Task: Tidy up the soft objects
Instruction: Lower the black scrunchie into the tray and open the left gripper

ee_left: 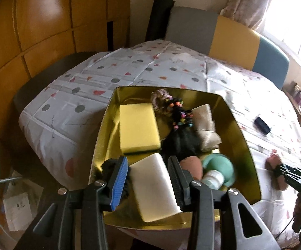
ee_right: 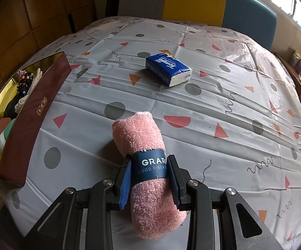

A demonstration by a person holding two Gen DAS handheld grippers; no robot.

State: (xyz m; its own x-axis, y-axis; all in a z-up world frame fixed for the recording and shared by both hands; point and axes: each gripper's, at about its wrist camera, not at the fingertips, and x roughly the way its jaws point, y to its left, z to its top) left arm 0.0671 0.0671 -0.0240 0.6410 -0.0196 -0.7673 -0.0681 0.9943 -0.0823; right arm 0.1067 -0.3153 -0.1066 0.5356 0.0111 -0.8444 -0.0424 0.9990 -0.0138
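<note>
A gold-lined box [ee_left: 240, 129] with a dark red outside [ee_right: 33, 112] stands on the table. In it lie a yellow sponge [ee_left: 138, 130], a white sponge [ee_left: 154, 187], a string of coloured hair ties [ee_left: 179, 112], a beige pouch [ee_left: 205, 125], a black fuzzy item [ee_left: 181, 143], a brown puff [ee_left: 192, 164] and a mint-green container [ee_left: 219, 166]. My left gripper [ee_left: 148, 162] hangs over the box, open, with the white sponge lying loose between its fingers. To the right of the box, my right gripper [ee_right: 150, 166] is shut on a rolled pink towel [ee_right: 138, 133] at its dark blue paper band.
A blue tissue pack [ee_right: 168, 68] lies on the patterned tablecloth [ee_right: 212, 95] beyond the towel. A small black object [ee_left: 261, 125] sits on the table right of the box. A grey, yellow and blue chair back [ee_left: 233, 39] stands behind the far edge. Papers lie on the floor at left.
</note>
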